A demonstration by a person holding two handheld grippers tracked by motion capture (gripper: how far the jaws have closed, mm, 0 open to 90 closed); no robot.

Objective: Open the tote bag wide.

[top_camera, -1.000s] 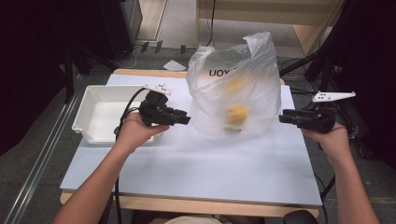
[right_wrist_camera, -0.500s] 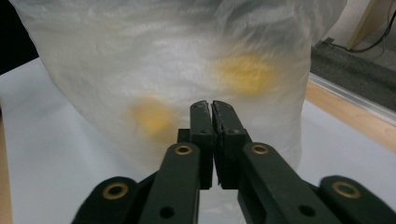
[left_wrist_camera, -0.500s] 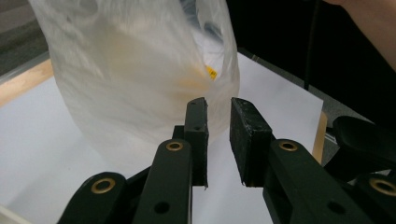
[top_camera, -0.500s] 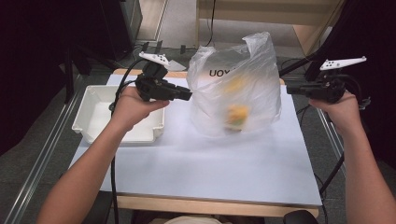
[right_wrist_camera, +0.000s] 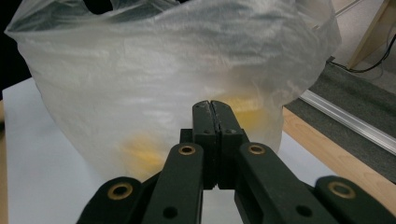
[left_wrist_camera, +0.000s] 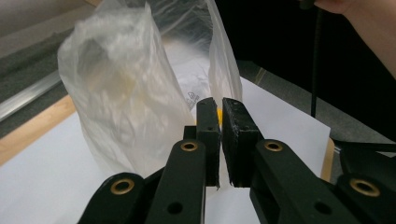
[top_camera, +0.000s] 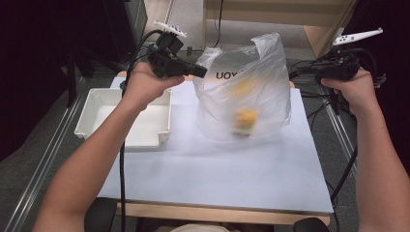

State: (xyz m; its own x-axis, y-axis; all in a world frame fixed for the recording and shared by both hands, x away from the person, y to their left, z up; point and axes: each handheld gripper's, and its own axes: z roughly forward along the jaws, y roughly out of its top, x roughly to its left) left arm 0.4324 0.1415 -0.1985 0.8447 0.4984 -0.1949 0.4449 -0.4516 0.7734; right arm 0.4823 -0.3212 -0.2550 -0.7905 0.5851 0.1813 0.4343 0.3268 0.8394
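Bench under white sheet, translucent plastic bag upright at its middle with yellow items inside, white tray at left, left gripper just closing at bag's rim, narrow gap remaining, right gripper clenched, empty, beside bag.

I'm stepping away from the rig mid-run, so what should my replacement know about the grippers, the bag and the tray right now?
Left gripper: raised at the plastic bag's upper left edge; its jaws have just been closing and stand almost shut, with nothing clearly pinched.
Right gripper: raised off the bag's right side, jaws shut and empty.
The translucent bag stands upright mid-table on the white mat, mouth open, with yellow items inside.
White tray: left of the bag, empty.
Done: nothing has reached the tray.
Left, probably: grip the bag and get the yellow items out into the tray.
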